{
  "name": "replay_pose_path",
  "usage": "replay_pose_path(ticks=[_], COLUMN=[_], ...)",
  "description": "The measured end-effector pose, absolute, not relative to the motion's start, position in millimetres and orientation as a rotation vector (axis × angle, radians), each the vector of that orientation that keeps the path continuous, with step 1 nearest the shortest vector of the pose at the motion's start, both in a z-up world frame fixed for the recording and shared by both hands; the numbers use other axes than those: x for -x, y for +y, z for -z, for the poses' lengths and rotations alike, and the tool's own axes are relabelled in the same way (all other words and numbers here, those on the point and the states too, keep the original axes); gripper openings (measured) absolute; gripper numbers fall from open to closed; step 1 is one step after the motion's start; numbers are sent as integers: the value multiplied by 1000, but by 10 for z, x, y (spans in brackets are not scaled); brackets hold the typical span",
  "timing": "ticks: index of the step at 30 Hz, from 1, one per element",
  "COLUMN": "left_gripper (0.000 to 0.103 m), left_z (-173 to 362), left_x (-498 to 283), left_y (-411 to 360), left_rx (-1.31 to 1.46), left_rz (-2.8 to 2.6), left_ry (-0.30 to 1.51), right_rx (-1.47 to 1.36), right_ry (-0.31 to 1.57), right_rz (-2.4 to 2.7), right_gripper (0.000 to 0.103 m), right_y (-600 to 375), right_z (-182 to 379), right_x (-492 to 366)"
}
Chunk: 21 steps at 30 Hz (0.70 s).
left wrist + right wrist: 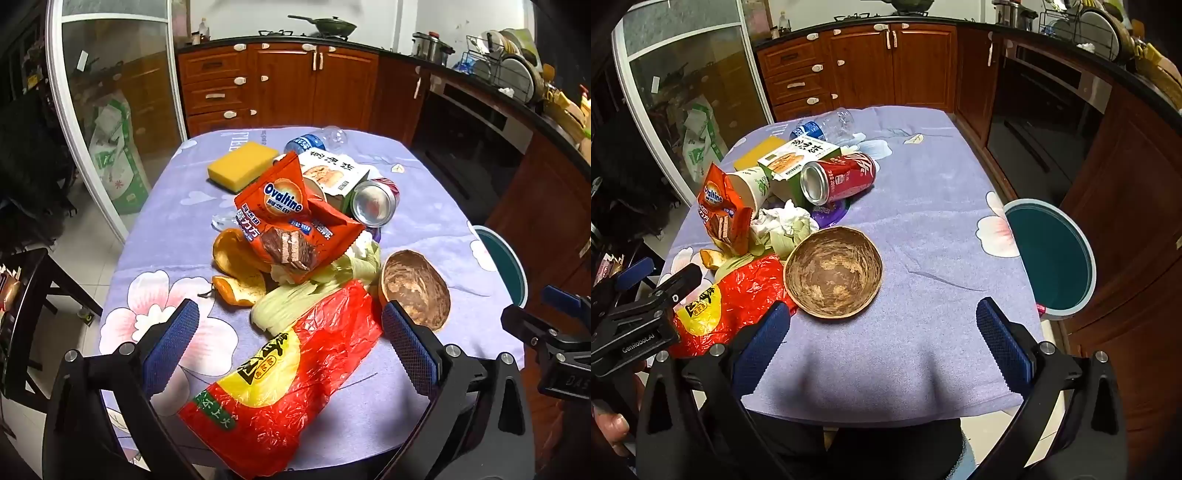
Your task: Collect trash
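A heap of trash sits on the table (923,206), which is covered by a lilac cloth with flower prints. Nearest the front edge lies a crumpled red and yellow plastic bag (280,387) with Chinese characters on it. It lies under the left gripper (291,343), whose blue-padded jaws stand wide apart above the bag and hold nothing. Cabbage leaves (317,288) and orange peel (236,266) lie just behind the bag. An orange snack packet (291,218) printed "Ovaltine", with a picture of a chocolate wafer, leans on top of them.

A brown coconut shell half (833,273) rests open side up beside the bag, toward the table's middle. The right gripper (882,339) hangs over bare cloth near the front edge, with its jaws fully spread and empty. The shell is just ahead of its left finger.

Farther back lie a red soda can (838,179) on its side, a paper cup (750,188), a green and white carton (798,162) with Chinese print, crumpled tissue (783,218) and a purple lid or wrapper (827,214). A yellow sponge (242,166) and a clear plastic bottle (823,127) with a blue label lie toward the far edge.

A teal bin (1052,258) with a pale rim stands on the floor off the table's right edge. Wooden kitchen cabinets (886,62) line the wall behind.
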<state>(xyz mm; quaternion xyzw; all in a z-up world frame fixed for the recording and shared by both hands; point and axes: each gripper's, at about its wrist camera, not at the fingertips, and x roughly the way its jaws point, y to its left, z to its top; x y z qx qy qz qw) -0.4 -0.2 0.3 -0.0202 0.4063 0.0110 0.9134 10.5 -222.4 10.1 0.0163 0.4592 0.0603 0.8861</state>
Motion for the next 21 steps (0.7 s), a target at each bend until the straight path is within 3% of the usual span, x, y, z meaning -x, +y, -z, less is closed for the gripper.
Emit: replay_pose_path(ticks=[21], left_gripper=[99], left_z=[-10], left_x=[-33], left_y=[80], left_rx=[63], left_rz=[-17], left_ry=[854], right_rx=[-27], right_ry=[968], right_rz=[-109], right_gripper=[97], right_y=[-2214], right_z=[-65], right_x=[-149])
